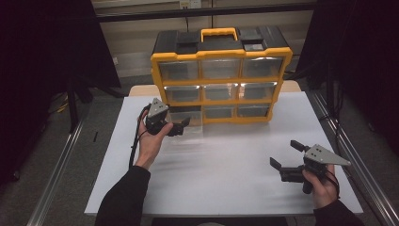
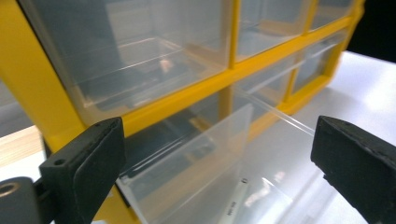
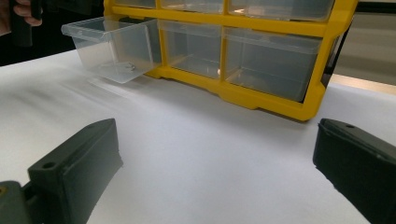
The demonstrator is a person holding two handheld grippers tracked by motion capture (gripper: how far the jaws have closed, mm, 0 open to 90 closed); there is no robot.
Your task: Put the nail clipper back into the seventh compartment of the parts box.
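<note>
A yellow and black organiser (image 1: 221, 52) with clear drawers stands at the back of the white table. Its bottom-left drawer (image 1: 188, 120) is pulled out, also seen as the drawer (image 3: 112, 46) in the right gripper view. A small pale item (image 2: 236, 203) lies on that drawer's floor. My left gripper (image 1: 184, 126) is open just in front of the drawer, whose clear front wall (image 2: 196, 154) sits beyond the gap between the jaws (image 2: 217, 154). My right gripper (image 1: 283, 153) is open low over the table's right side, holding nothing, jaws (image 3: 215, 158) facing the organiser.
The white table top (image 1: 226, 165) spreads between the two grippers. The other drawers (image 1: 221, 68) are pushed in. Metal rails (image 1: 61, 160) run along both sides of the table, and dark curtains hang behind.
</note>
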